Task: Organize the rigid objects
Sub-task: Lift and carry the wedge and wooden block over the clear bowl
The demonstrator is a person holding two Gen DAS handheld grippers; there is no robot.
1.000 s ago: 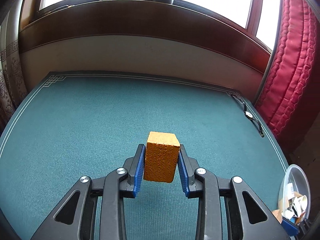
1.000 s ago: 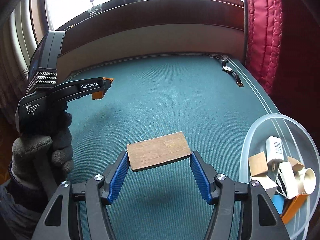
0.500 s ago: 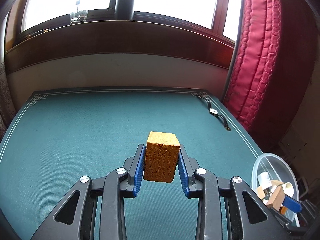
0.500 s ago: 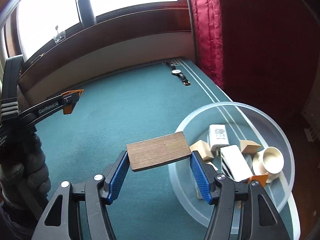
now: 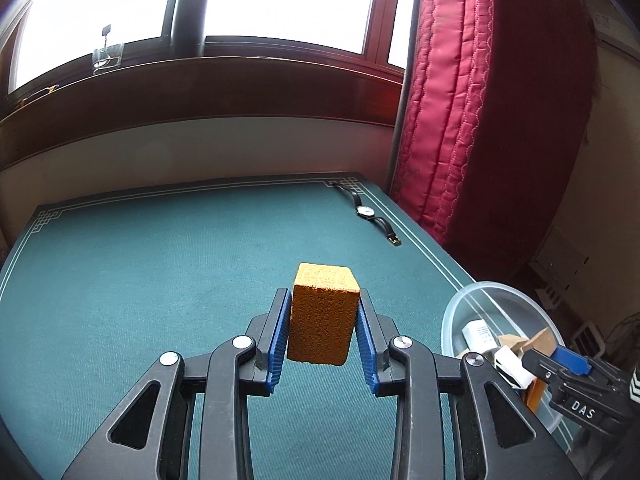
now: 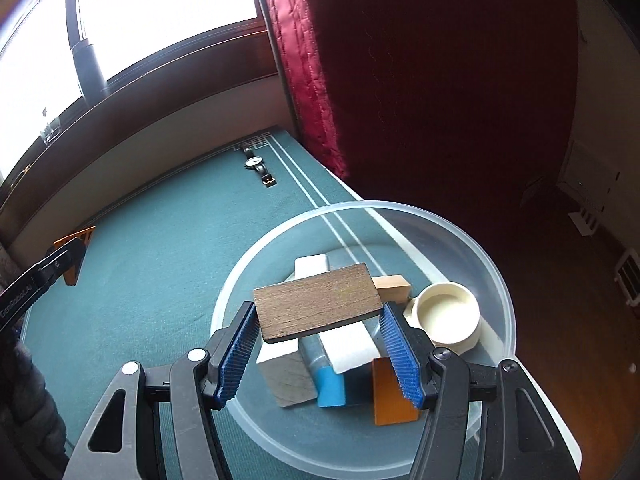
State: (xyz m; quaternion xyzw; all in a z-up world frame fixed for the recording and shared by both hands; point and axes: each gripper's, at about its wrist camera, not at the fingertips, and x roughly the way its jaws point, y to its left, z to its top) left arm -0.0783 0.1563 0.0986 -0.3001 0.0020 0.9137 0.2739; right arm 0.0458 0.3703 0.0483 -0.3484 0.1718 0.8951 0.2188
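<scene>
My left gripper (image 5: 322, 322) is shut on an orange cork block (image 5: 323, 314), held above the green table (image 5: 140, 280). My right gripper (image 6: 318, 324) is shut on a flat brown wooden board (image 6: 316, 304), which hangs level over the clear plastic bowl (image 6: 492, 276). In the bowl lie several pieces: a cream cup (image 6: 446, 316), white blocks, a grey block, a blue piece and an orange piece (image 6: 390, 396). The same bowl (image 5: 456, 312) shows at the lower right of the left wrist view. The left gripper with its orange block (image 6: 74, 258) appears at the left edge of the right wrist view.
A wristwatch (image 5: 370, 216) lies near the table's far right corner, also seen as the watch (image 6: 256, 164) beyond the bowl. A red quilted curtain (image 5: 448, 100) hangs right of the table. A dark bottle (image 5: 188, 8) and a glass stand on the window sill.
Both grippers have swung to the right with their loads. The wooden board now hangs over the bowl instead of the bare cloth, and the bowl has come further into the left wrist view.
</scene>
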